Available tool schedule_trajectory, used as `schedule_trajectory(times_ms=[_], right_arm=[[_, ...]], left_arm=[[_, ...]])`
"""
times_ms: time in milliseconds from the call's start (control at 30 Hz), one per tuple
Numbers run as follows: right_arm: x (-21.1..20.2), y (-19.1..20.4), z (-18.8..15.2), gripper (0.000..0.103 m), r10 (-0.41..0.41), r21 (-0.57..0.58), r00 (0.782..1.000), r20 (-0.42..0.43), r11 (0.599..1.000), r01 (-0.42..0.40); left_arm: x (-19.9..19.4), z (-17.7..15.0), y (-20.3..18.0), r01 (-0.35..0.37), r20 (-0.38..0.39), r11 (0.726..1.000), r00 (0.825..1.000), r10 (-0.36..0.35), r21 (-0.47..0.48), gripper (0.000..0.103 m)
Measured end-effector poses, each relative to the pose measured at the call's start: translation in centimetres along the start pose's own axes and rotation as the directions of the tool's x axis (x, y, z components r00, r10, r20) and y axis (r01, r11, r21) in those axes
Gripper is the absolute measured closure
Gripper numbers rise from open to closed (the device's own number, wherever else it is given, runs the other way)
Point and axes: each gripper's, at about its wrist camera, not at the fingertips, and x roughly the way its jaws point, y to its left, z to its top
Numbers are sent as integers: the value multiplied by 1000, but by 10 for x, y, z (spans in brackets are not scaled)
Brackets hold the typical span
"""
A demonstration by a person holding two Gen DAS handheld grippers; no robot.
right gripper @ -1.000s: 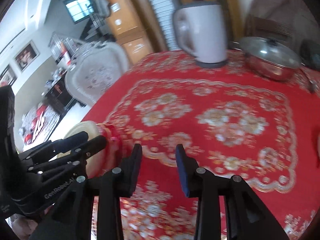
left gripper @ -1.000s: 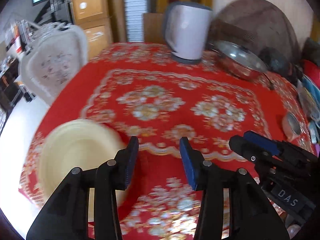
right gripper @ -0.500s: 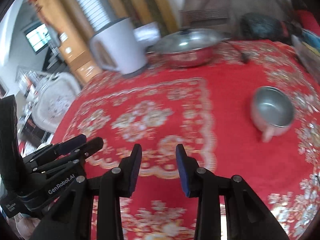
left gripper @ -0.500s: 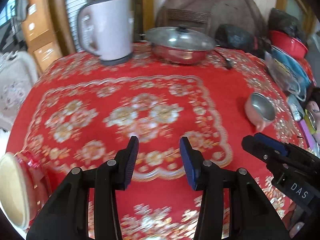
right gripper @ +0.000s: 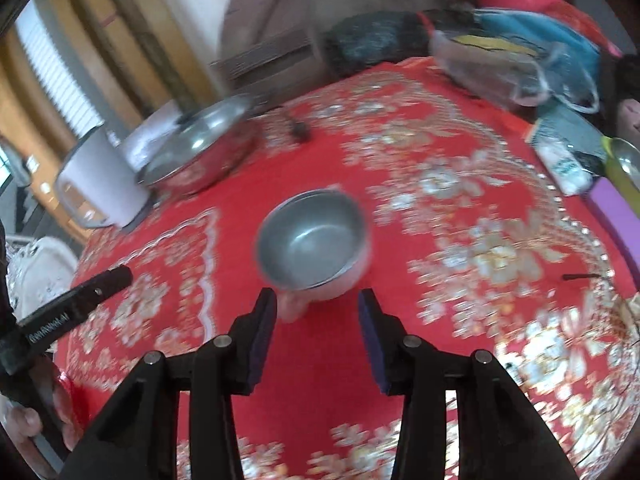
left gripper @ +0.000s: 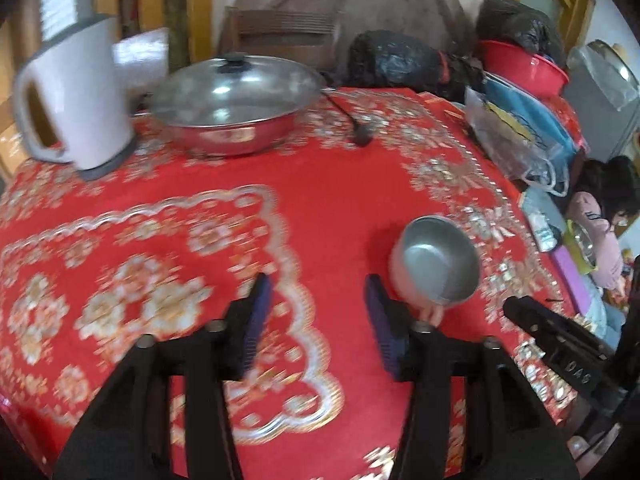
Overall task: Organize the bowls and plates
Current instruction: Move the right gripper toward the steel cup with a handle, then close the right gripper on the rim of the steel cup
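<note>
Steel bowl point(right gripper: 312, 240) on red tablecloth point(right gripper: 400, 208), right gripper point(right gripper: 316, 320) spread before it, left gripper point(left gripper: 318, 312) spread, empty.

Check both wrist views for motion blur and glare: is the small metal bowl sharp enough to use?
Left wrist view: the tablecloth pattern smears sideways, the metal bowl reads fairly crisp, glare spots on the pan lid. Right wrist view: heavier blur, bowl rim doubled, tongs sharp.

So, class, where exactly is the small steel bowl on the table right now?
The small steel bowl stands on the red tablecloth just ahead of the open right gripper; in the left wrist view it lies right of the left gripper.
</note>
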Motion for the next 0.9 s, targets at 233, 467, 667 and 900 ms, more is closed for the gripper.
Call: schedule_trajectory(times_ms=[233, 467, 667, 900], right_arm=[[39, -21, 26, 61, 15, 60, 998, -65, 998, -11], [74, -19, 35, 61, -13, 33, 991, -136, 999, 18], [80, -16, 33, 82, 24, -5, 989, -148, 1000, -25], [74, -16, 32, 83, 82, 22, 985, -149, 997, -79]], left_arm=[[64, 18, -35, 47, -140, 999, 989, -44, 16, 47], [107, 18, -55, 12, -235, 999, 972, -3, 37, 47], [127, 11, -70, 18, -289, 995, 957, 10, 94, 87], [120, 5, -56, 13, -297, 998, 955, 4, 56, 91]])
